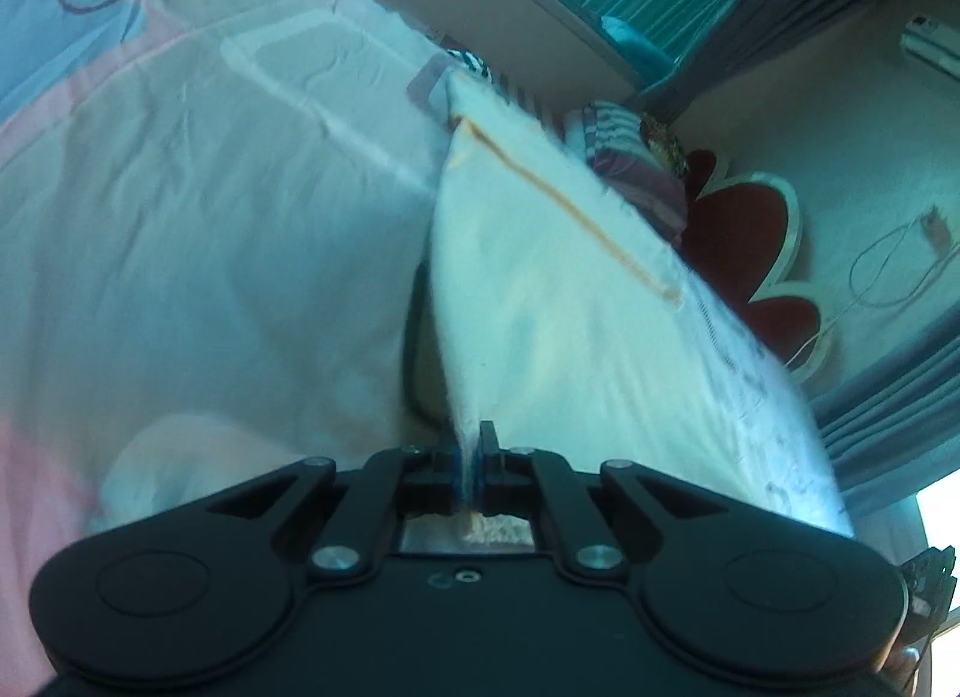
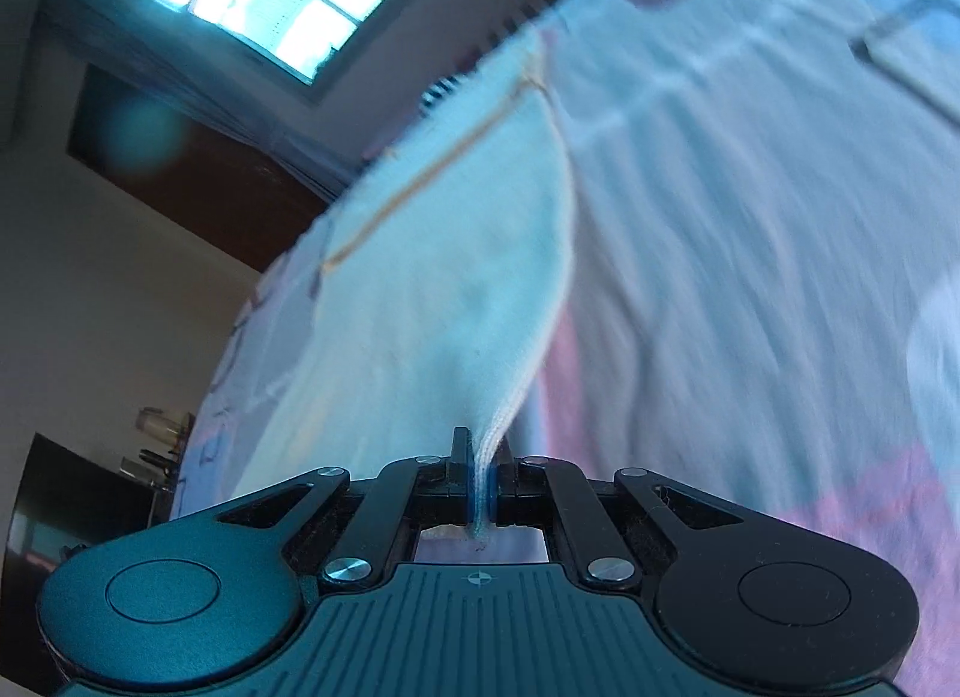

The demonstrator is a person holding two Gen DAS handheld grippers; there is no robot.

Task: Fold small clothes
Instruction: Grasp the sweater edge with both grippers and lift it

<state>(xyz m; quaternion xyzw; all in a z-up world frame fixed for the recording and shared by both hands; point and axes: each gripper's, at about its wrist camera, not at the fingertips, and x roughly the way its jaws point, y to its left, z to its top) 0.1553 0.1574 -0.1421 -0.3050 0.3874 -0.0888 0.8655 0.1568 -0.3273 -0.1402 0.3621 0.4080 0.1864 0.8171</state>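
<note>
Both the left gripper [image 1: 473,460] and right gripper [image 2: 480,472] pinch the white cloth [image 1: 540,301] tight, lifting it over the bed [image 1: 180,217] to fold.

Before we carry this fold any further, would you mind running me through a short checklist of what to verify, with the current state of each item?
1. Left gripper shut on the white cloth: ok.
2. Right gripper shut on the white cloth: ok.
3. Cloth lifted and stretched forward from both grips: ok.
4. Far edge with orange stitching lying straight: cannot tell, blurred.
5. Bedsheet caught in either grip: cannot tell.
</note>
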